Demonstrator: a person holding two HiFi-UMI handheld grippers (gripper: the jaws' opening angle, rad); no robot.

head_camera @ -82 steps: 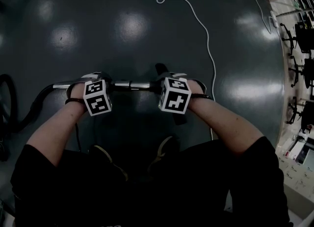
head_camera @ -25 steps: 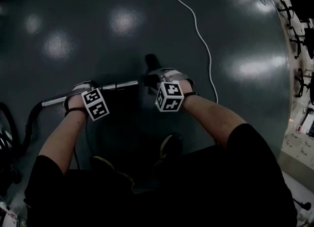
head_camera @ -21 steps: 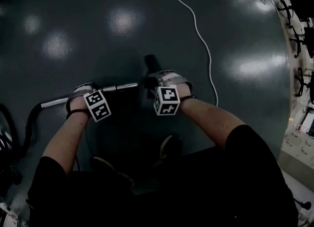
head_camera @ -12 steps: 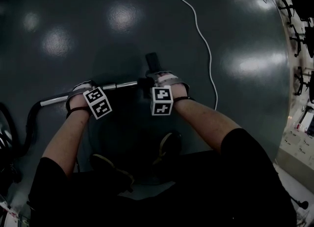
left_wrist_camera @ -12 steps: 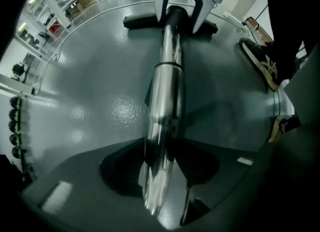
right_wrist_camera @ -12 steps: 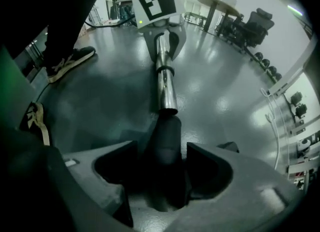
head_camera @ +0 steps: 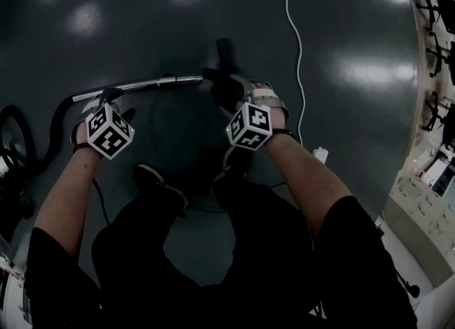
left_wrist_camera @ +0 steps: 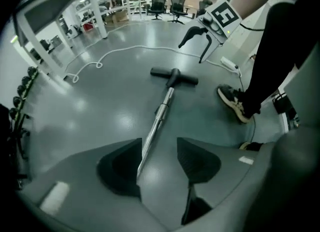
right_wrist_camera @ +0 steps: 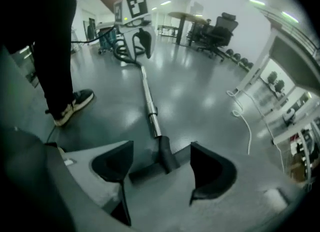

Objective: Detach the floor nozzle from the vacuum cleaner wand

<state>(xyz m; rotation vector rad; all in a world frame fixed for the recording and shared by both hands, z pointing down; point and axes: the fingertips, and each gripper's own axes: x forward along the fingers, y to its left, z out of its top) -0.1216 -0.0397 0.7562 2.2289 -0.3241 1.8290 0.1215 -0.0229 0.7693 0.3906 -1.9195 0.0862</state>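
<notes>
The vacuum wand (head_camera: 138, 84), a shiny metal tube, lies flat on the dark floor. The black T-shaped floor nozzle (head_camera: 224, 65) sits at its right end, and the two look joined. My left gripper (left_wrist_camera: 159, 160) hangs well above the wand (left_wrist_camera: 159, 113); its jaws are opening with nothing between them. My right gripper (right_wrist_camera: 162, 168) hovers above the nozzle (right_wrist_camera: 161, 160), its jaws also opening and empty. Each gripper shows in the other's view: the right gripper (left_wrist_camera: 200, 40) and the left gripper (right_wrist_camera: 136, 38).
A black hose (head_camera: 46, 139) curls away from the wand's left end. A white cable (head_camera: 298, 43) snakes across the floor at right, with a white plug (head_camera: 320, 155) near it. The person's shoes (head_camera: 160, 182) stand just behind the wand. Office chairs (left_wrist_camera: 170, 0) and shelving stand far off.
Both grippers have let go and risen: the left off the wand, the right off the nozzle's neck. Both sets of jaws have spread. The wand and nozzle stay on the floor.
</notes>
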